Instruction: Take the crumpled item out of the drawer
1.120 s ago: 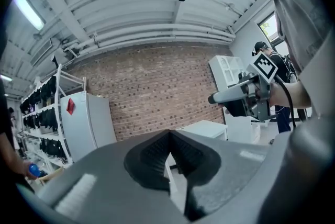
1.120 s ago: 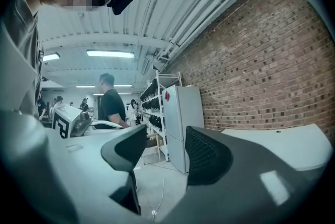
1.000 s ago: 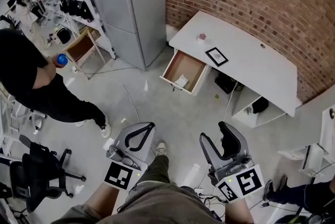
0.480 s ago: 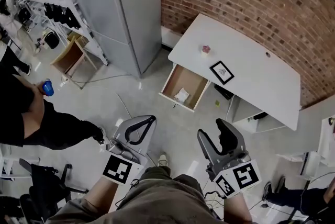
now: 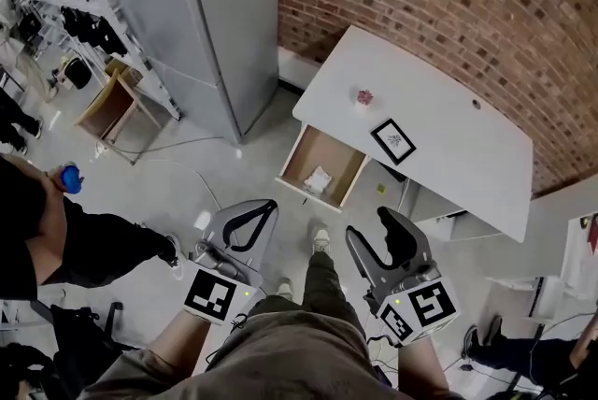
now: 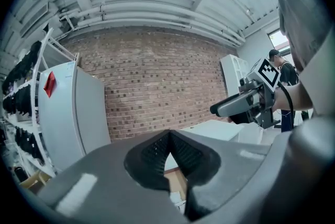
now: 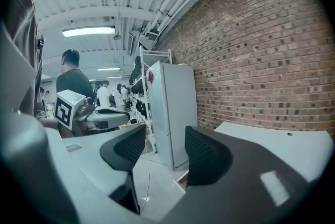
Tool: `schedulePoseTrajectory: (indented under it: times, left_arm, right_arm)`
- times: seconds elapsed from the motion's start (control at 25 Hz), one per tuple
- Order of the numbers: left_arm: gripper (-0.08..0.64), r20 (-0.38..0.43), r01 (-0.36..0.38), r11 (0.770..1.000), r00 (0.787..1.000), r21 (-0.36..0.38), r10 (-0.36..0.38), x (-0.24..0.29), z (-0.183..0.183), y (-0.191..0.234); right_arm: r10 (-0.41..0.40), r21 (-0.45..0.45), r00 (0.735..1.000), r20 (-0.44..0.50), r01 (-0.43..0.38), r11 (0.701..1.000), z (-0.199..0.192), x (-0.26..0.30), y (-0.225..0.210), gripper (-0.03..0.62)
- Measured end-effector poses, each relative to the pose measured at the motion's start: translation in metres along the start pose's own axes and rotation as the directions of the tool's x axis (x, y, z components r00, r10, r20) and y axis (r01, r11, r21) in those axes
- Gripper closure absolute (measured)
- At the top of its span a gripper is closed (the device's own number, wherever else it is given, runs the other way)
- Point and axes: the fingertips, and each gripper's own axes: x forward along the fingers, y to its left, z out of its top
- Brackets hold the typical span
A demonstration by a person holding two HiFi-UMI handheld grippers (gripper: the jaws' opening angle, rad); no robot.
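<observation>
One crumpled item [image 5: 318, 178] in drawer [image 5: 290, 156]; left claw [image 5: 268, 206] pinched, right claw [image 5: 366, 225] parted.

The drawer [image 5: 329, 154] is pulled out from under the left end of the white desk [image 5: 439, 136]. It is white on the outside and brown like wood on the inside. The crumpled item [image 5: 319, 179] is small and white, all scrunched up. It lies on the drawer's bottom, close to the front wall. The rest of the bottom is bare wood.
</observation>
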Motion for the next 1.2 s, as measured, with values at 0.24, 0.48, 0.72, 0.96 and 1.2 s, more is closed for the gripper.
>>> schedulePoseTrajectory:
  times: [0.24,0.48,0.72,0.96,1.2]
  left_arm:
    - [0.558,-0.038,-0.031,0.999,0.999,-0.021,0.03,0.036,-0.017,0.017]
    - [0.558,-0.099,-0.083,0.997,0.992,-0.007,0.082,0.089,-0.021,0.047]
    - [0.558,-0.129,-0.127,0.992,0.984,0.006,0.127,0.147,-0.017,0.075]
    - [0.558,-0.146,-0.182,0.983,0.973,-0.004,0.179,0.197,-0.013,0.103]
    - [0.558,-0.184,-0.213,0.977,0.961,-0.01,0.208,0.229,-0.022,0.119]
  right_arm:
    - [0.07,0.001,0.997,-0.044,-0.07,0.998,-0.01,0.044,-0.028,0.328]
    - [0.141,0.012,0.989,-0.038,-0.14,0.99,0.001,0.09,-0.073,0.348]
    - [0.205,-0.002,0.978,-0.043,-0.205,0.979,0.021,0.134,-0.123,0.35]
    - [0.267,-0.007,0.962,-0.06,-0.268,0.964,0.035,0.171,-0.164,0.348]
    - [0.305,-0.011,0.947,-0.102,-0.308,0.951,0.032,0.201,-0.193,0.345]
